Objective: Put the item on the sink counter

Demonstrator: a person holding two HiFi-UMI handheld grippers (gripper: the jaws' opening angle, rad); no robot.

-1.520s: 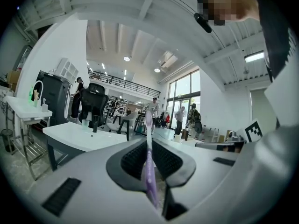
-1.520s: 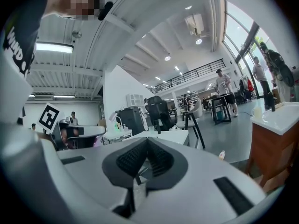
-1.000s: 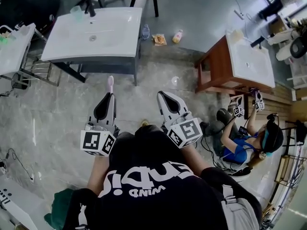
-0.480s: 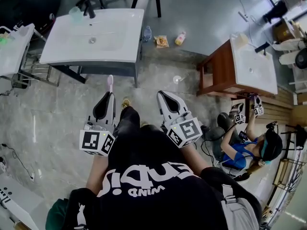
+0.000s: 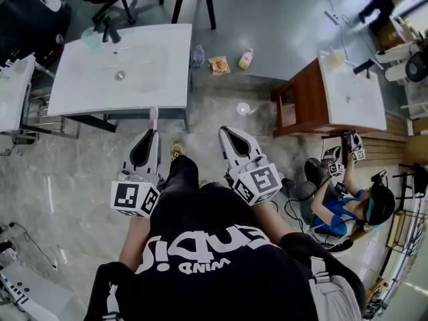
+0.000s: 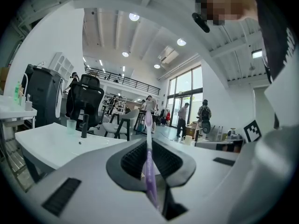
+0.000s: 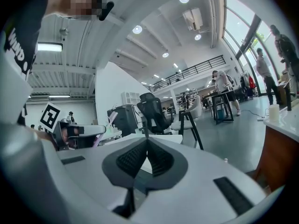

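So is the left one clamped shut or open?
Shut: the left gripper pinches a toothbrush between its fingers.
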